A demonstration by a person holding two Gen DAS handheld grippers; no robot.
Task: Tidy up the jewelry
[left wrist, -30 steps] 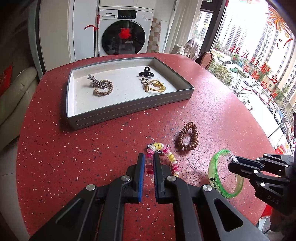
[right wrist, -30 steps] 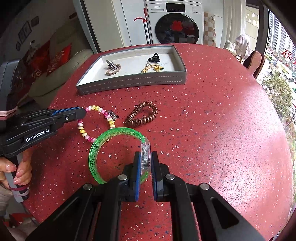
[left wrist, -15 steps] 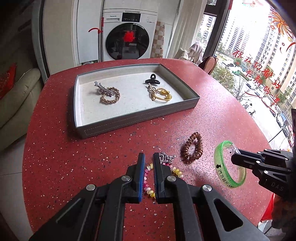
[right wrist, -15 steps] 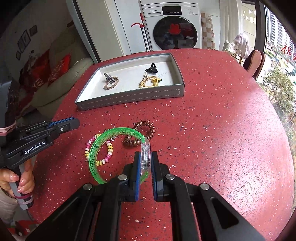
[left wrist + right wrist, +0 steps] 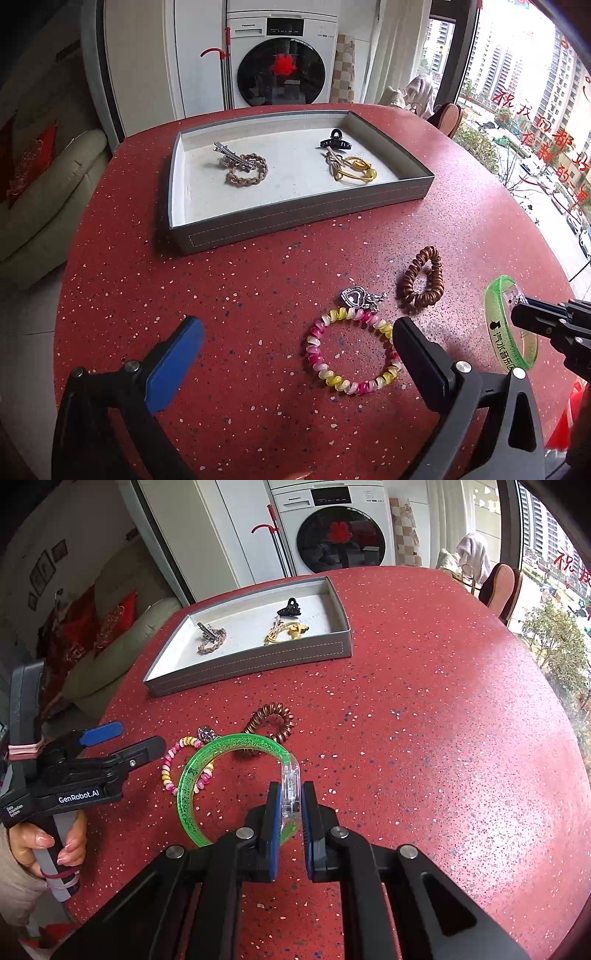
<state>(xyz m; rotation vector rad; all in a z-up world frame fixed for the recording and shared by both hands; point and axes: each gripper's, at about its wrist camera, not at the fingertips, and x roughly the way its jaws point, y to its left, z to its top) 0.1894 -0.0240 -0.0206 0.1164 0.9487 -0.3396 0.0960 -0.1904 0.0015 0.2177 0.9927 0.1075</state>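
A pink, yellow and white bead bracelet [image 5: 334,382] with a silver heart charm [image 5: 355,297] lies on the red table. My left gripper [image 5: 295,325] hangs just above it, jaws opening wide. The bracelet lies by the right finger, untouched by the pads. A brown spiral hair tie [image 5: 421,284] lies to the right of the bracelet. My right gripper [image 5: 290,790] is shut on the clear clasp [image 5: 290,779] of a green bangle [image 5: 236,742], held above the table. The left gripper [image 5: 140,736] shows at the left of the right wrist view.
A grey tray [image 5: 295,221] stands further back, holding a silver clip on a braided ring [image 5: 245,170], a black claw clip [image 5: 334,140] and a gold tie [image 5: 351,170]. A hand [image 5: 48,845] grips the left tool. The table's round edge runs close on the left.
My left gripper's jaws went from shut to wide open over the bead bracelet. The right gripper keeps its hold on the green bangle, almost still.
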